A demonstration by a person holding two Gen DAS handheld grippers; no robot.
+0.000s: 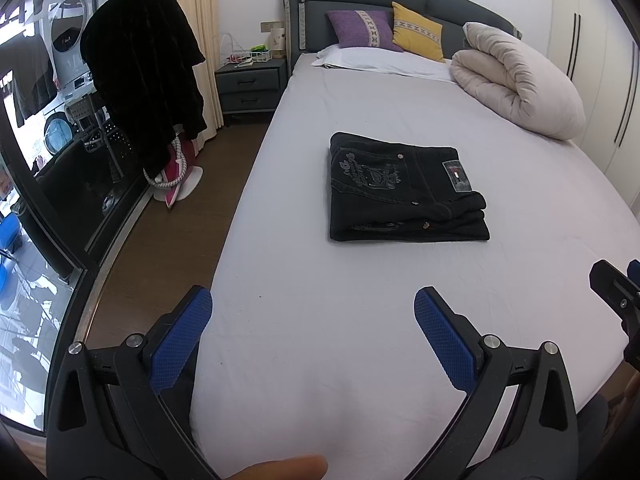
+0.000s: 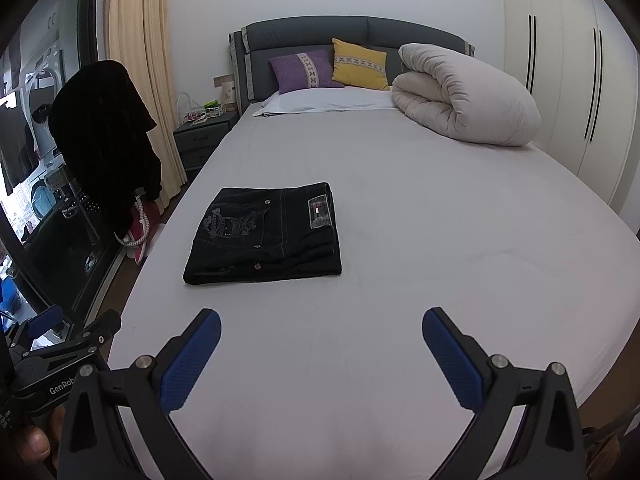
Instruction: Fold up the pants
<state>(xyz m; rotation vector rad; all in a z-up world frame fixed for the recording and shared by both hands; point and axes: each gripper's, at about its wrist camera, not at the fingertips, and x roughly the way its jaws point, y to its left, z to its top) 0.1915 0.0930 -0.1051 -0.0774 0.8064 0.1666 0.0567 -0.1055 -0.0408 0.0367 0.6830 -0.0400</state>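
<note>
Pants (image 1: pixel 404 188) folded in a compact stack on bed (image 1: pixel 320 320), well ahead of both sets of jaws. Left gripper (image 1: pixel 313 320) & right gripper (image 2: pixel 321 338): jaws spread wide, holding nothing, above the sheet.

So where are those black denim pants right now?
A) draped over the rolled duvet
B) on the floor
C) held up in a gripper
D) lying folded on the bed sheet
D: the black denim pants lie as a flat folded stack on the pale bed sheet, with both open grippers short of them.
</note>
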